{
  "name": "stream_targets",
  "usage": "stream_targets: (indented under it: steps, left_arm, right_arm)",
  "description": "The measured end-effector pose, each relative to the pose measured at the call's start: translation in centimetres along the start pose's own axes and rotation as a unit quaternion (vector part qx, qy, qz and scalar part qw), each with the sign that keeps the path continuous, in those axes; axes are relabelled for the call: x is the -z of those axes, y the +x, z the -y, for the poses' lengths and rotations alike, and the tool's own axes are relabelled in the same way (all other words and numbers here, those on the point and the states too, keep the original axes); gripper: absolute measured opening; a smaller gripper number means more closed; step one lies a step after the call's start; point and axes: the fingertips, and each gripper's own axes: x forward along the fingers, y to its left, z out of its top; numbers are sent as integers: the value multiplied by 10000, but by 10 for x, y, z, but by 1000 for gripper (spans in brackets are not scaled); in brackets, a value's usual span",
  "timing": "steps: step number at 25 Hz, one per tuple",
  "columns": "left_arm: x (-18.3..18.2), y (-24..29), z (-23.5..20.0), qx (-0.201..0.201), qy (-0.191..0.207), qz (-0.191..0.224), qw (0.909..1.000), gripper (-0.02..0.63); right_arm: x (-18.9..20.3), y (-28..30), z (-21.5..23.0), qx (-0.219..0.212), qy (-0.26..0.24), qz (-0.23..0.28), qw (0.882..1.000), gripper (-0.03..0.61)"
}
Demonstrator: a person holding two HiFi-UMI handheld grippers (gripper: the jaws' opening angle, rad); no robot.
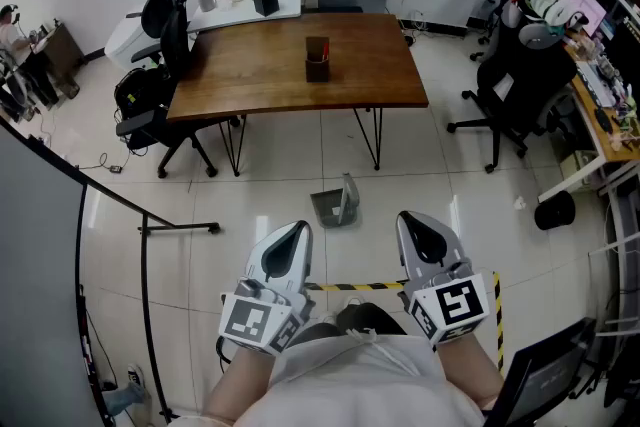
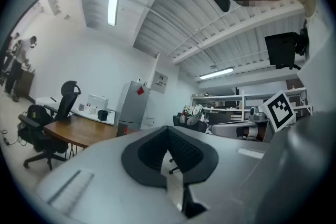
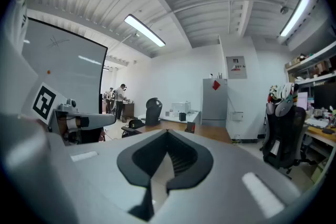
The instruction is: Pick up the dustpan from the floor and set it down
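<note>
A grey dustpan (image 1: pixel 335 206) lies on the white tiled floor just in front of the wooden table (image 1: pixel 260 75), its handle standing up at its right side. Both grippers hover close to the person's body, well short of the dustpan and apart from it. My left gripper (image 1: pixel 297 233) (image 2: pixel 168 131) has its dark pads meeting, nothing between them. My right gripper (image 1: pixel 413 222) (image 3: pixel 167 134) is likewise shut and holds nothing. Neither gripper view shows the dustpan.
A dark small box (image 1: pixel 317 58) stands on the table. Office chairs sit at the left (image 1: pixel 160 55) and right (image 1: pixel 510 95). Yellow-black tape (image 1: pixel 350 286) runs across the floor between the grippers. A black rail stand (image 1: pixel 150 227) is at the left, a black bin (image 1: pixel 553 210) at the right.
</note>
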Motion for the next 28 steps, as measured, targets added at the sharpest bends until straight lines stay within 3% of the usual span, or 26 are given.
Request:
stream_targets:
  steps: [5,11,16,21,24,28]
  left_arm:
    - [11,36,-22,-154,-44,-58,9999,14]
    - [3,90,-54,-443,8,-12,9990,14]
    - [-5,124,-80,-513,42,71,9987,14]
    - [16,145,-102,-375,-125,-152,9991,14]
    - [29,157,-116,-302,-191,-290,9989,14]
    - [52,170,-138,-222,-313,-413,9984,14]
  right_arm:
    - [17,38,40,315,83,-219,9992,2]
    - [29,97,78,87,127,-581,9982,92]
    - [54,143,88,-70,255,-970,9949,124]
    - [84,182,76,-99,235,-1407,9897,132]
    - [133,209,76,-35,88,-1972,9803,150]
    - [234,241,74,-33,279,-3048,9520,161]
